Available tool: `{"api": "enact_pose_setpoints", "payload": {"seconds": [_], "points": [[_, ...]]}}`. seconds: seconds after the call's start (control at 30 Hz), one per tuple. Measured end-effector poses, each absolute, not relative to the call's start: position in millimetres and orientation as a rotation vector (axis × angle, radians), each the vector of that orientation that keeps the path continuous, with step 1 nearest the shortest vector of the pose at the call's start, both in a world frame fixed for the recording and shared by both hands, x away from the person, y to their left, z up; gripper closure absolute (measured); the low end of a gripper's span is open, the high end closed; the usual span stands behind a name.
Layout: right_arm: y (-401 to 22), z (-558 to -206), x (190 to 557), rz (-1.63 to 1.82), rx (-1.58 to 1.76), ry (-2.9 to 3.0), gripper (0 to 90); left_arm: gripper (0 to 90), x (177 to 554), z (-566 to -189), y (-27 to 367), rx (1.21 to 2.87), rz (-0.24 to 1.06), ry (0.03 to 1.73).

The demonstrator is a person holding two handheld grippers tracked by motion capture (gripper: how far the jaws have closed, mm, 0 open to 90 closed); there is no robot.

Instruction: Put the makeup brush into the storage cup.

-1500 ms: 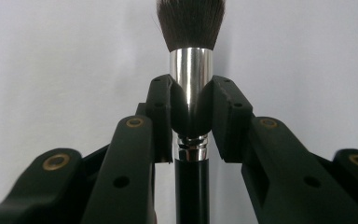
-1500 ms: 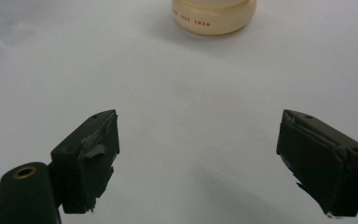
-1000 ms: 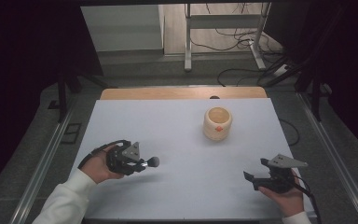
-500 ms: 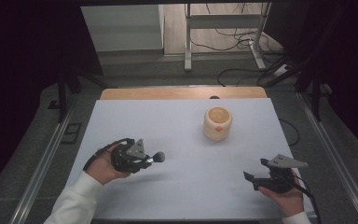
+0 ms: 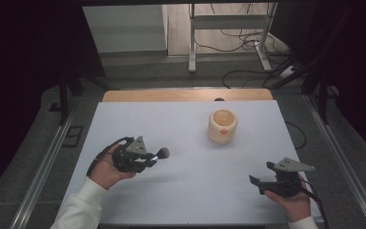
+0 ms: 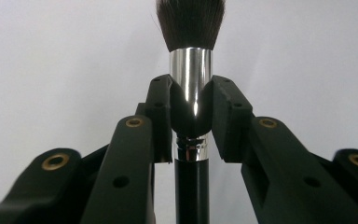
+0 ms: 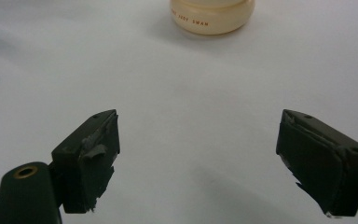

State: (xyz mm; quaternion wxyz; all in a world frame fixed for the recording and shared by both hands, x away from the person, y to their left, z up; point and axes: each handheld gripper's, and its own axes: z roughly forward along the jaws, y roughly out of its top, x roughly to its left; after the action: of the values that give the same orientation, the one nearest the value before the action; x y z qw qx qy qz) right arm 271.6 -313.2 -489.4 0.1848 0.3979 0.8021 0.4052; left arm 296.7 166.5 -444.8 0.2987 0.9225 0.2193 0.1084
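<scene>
A makeup brush (image 6: 191, 79) with dark bristles, a shiny silver ferrule and a black handle is clamped between the jaws of my left gripper (image 6: 191, 107). In the high view that left gripper (image 5: 148, 158) is held above the table's left half, and the brush head (image 5: 163, 153) points right. A cream-coloured jar (image 5: 222, 126) with an open top stands right of centre toward the back; its base (image 7: 212, 18) carries small red lettering. My right gripper (image 5: 258, 183) stands open near the front right with nothing between its jaws (image 7: 198, 163).
The white table top (image 5: 186, 191) ends in a wooden strip (image 5: 186, 95) at the back. Metal rails run along both sides. Cables and a metal stand lie on the floor beyond the table.
My left gripper has moved a little to the right and forward with the brush in it. The right gripper and the jar have stayed put.
</scene>
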Motion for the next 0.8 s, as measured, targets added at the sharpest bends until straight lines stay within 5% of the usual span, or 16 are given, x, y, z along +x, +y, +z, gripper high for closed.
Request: {"api": "enact_pose_setpoints", "payload": {"seconds": [0.8], "points": [[-313.1,-489.6,271.9,1.139,1.127,2.259,14.3,71.0,296.6,-439.4,160.5,2.354,0.299,0.821]]}}
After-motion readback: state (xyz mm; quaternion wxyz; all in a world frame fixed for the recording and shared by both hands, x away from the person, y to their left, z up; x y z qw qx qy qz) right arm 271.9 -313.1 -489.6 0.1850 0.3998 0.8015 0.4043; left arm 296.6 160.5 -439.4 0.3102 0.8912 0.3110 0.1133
